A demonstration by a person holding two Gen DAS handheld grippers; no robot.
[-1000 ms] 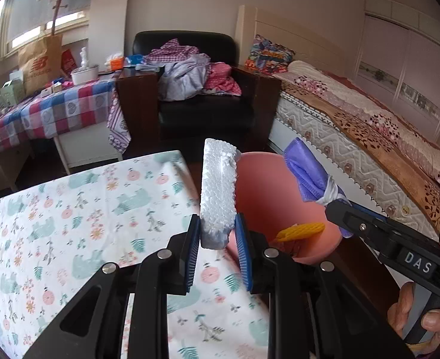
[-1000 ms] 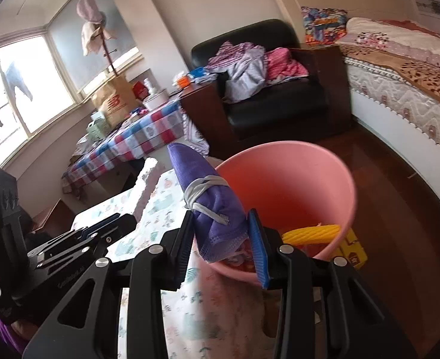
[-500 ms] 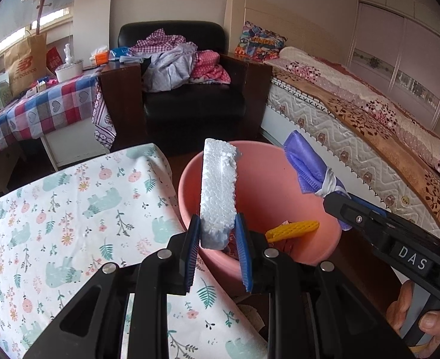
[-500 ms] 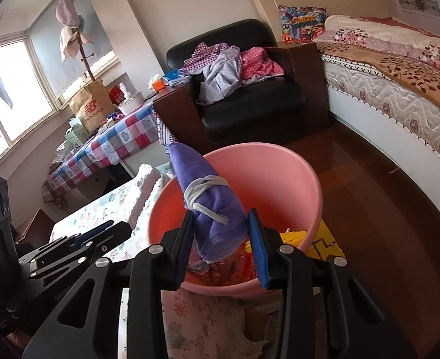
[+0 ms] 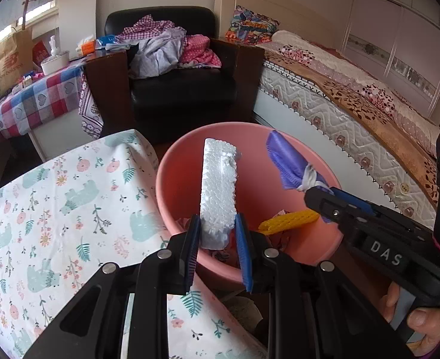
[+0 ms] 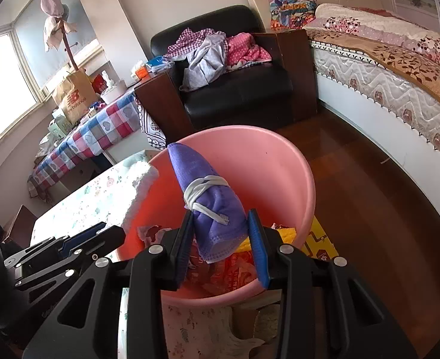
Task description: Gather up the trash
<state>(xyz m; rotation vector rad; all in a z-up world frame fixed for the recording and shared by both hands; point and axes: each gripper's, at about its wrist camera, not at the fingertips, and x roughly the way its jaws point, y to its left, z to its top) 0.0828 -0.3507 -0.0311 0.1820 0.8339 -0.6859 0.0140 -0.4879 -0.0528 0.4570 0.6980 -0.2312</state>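
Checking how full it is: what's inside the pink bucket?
In the pink bucket lie a yellow mesh piece and red printed wrappers. The held foam block and purple mask hide the rest.

The bucket (image 5: 172, 185) is sitting just right of the tabletop (image 5: 55, 203), wrappers (image 6: 235, 269) lying in it. Foam (image 5: 220, 191) and mask (image 6: 211, 206) are hanging over it, foam left. Armchair (image 5: 184, 89) is standing behind, bed (image 5: 354, 110) right.

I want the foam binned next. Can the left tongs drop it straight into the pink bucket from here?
Probably yes: the left tongs hold the foam block over the open pink bucket, nothing between.
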